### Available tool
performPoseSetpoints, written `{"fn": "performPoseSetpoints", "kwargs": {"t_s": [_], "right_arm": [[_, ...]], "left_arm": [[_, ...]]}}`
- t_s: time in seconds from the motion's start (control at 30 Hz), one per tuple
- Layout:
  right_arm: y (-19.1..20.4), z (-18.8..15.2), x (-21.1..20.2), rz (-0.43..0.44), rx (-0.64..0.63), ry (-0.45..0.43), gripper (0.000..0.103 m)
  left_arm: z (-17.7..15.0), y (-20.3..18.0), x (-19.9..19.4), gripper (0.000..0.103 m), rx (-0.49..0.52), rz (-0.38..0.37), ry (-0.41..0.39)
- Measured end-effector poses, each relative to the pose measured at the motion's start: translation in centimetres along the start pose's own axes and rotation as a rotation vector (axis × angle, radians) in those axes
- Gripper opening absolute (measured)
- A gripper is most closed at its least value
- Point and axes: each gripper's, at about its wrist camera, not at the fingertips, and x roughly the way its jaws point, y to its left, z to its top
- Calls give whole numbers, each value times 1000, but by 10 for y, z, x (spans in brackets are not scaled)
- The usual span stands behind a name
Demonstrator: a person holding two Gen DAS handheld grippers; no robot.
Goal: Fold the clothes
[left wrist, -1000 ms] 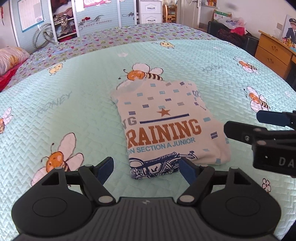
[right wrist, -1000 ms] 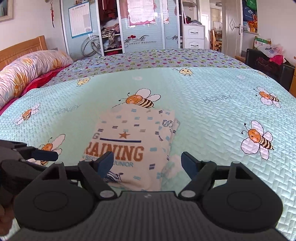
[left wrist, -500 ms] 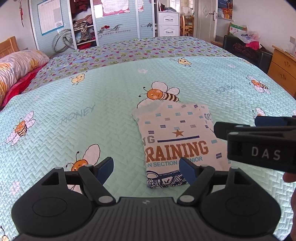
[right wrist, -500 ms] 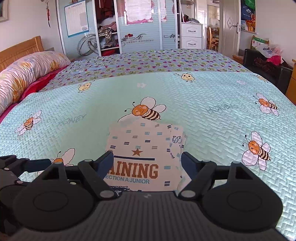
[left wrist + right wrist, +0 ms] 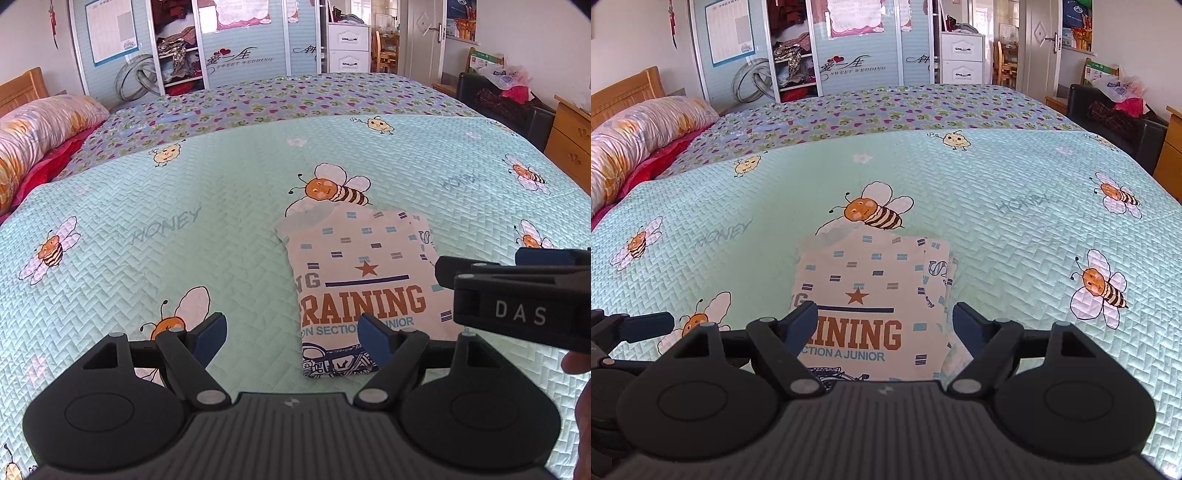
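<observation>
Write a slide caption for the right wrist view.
Folded shirt lies flat on the bee-print bedspread, framed by the open, empty right claw.

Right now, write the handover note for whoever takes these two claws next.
Left claw: open, empty, above the bedspread, just left of the shirt.
Right claw: open, empty, over the shirt's near edge.
Shirt: folded into a compact rectangle, print up, lying flat on the bedspread in front of both claws.
Done: this shirt looks fully folded.
Left: no other loose garment shows on the bed; perhaps tidy the offset layers at its right edge.
</observation>
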Motion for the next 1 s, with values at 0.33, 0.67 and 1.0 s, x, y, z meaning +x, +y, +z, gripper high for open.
{"fn": "performPoseSetpoints", "kwargs": {"t_s": [0.33,0.67,1.0], "right_arm": [[4,0,2,-7,-3,11,80],[4,1,1,-11,-5,13,80],[6,0,0,-11,-7,14,80]], "left_arm": [[1,1,0,81,-4,3,2],[1,4,-1,81,-11,10,2],[1,6,-1,81,-11,14,6]]}}
